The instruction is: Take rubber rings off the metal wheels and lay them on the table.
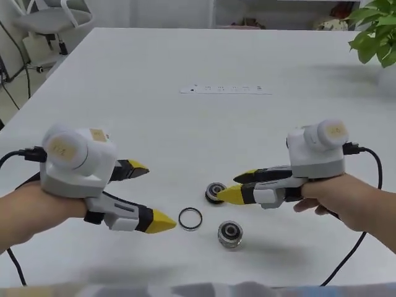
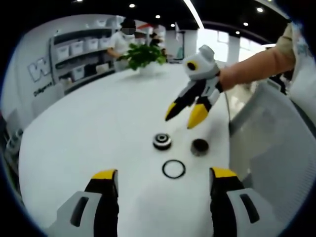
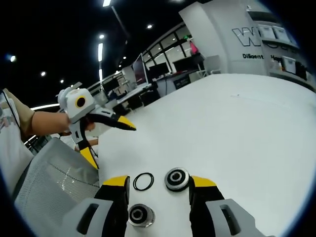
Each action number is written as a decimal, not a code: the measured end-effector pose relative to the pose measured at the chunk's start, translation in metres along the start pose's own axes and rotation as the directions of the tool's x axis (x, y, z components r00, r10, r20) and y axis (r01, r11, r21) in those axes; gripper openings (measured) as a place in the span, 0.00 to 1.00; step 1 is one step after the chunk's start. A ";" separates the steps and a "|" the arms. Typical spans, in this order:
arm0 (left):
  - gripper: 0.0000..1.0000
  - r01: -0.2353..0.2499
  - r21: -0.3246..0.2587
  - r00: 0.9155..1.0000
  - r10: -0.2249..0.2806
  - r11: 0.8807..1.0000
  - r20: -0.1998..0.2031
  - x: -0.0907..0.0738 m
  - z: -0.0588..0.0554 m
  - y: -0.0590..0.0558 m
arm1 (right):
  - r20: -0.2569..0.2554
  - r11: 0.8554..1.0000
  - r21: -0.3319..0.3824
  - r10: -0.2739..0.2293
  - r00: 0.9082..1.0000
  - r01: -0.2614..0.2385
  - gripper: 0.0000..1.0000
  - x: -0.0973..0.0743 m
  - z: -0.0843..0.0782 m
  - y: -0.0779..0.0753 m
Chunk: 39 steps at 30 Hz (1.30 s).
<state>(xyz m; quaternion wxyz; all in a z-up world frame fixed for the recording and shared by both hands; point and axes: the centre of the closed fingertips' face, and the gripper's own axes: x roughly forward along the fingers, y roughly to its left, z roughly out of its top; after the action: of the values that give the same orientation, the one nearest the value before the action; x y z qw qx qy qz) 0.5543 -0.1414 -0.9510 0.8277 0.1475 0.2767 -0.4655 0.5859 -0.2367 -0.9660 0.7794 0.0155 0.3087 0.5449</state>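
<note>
The white table (image 1: 185, 124) takes up most of my head view. My left gripper (image 1: 153, 195) is at lower left, jaws spread wide with nothing between them. My right gripper (image 1: 232, 187) is at centre right, jaws parted more narrowly and also empty. Two metal wheels lie flat between them. The farther wheel (image 1: 215, 192) has a dark outer band, so I judge its rubber is still on, and it sits just beside the right gripper's lower yellow tip. In the right gripper view that wheel is just ahead of the jaws, close to the inner edge of the right-hand one, so the right gripper is clearly the nearer. The near wheel (image 1: 230, 234), at lower centre, looks bare metal. One loose rubber ring (image 1: 190, 218) lies flat on the table, just right of the left gripper's lower tip.
</note>
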 end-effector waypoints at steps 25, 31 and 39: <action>0.69 0.035 -0.007 0.999 -0.035 0.999 -0.008 0.038 0.008 0.010 | -0.037 0.988 -0.143 -0.058 0.998 0.052 0.49 0.002 -0.020 -0.027; 0.65 0.043 -0.012 0.999 -0.043 0.999 0.001 0.045 0.011 0.009 | -0.040 0.986 -0.163 -0.051 0.998 0.044 0.44 0.009 -0.023 -0.027; 0.59 0.056 -0.005 0.998 -0.056 0.998 -0.003 0.058 0.015 0.009 | -0.047 0.984 -0.171 -0.046 0.998 0.037 0.40 0.020 -0.028 -0.028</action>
<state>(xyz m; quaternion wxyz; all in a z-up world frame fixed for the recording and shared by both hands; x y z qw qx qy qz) 0.5905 -0.1844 -0.9731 0.8143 0.1383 0.2833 -0.4873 0.5995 -0.2399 -1.0081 0.7811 -0.0714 0.2807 0.5531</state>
